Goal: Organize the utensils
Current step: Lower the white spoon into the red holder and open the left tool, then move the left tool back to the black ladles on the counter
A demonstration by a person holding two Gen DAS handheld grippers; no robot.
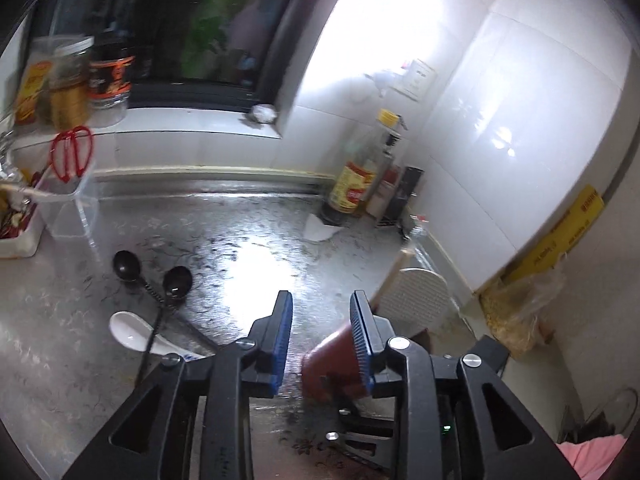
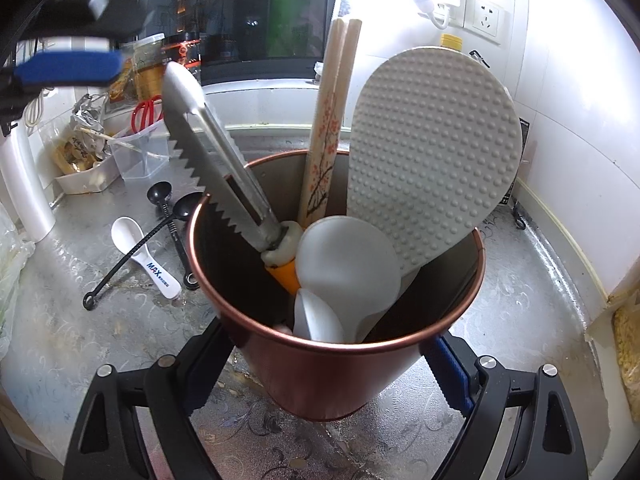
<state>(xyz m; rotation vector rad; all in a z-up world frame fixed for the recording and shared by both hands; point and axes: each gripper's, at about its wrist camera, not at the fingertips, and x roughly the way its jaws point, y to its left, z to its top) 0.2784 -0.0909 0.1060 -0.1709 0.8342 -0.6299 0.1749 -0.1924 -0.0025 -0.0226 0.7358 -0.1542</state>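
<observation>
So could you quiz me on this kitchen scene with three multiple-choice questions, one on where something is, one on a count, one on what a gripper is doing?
1. Where is the white dimpled plastic rice paddle?
A. Flat on the counter
B. Standing in the copper-coloured metal cup
C. In the clear plastic box

2. How many spoons lie on the patterned steel counter, left of the cup?
A. One
B. Five
C. Three

3. What is the right gripper doing?
A. Gripping the cup
B. Hanging open over the counter
C. Holding scissors

Answers:
1. B: its head sticks up out of the cup, beside the wooden chopsticks.
2. C: two black round-bowled measuring spoons and one white ceramic soup spoon.
3. A: its jaws sit against both sides of the cup.
</observation>
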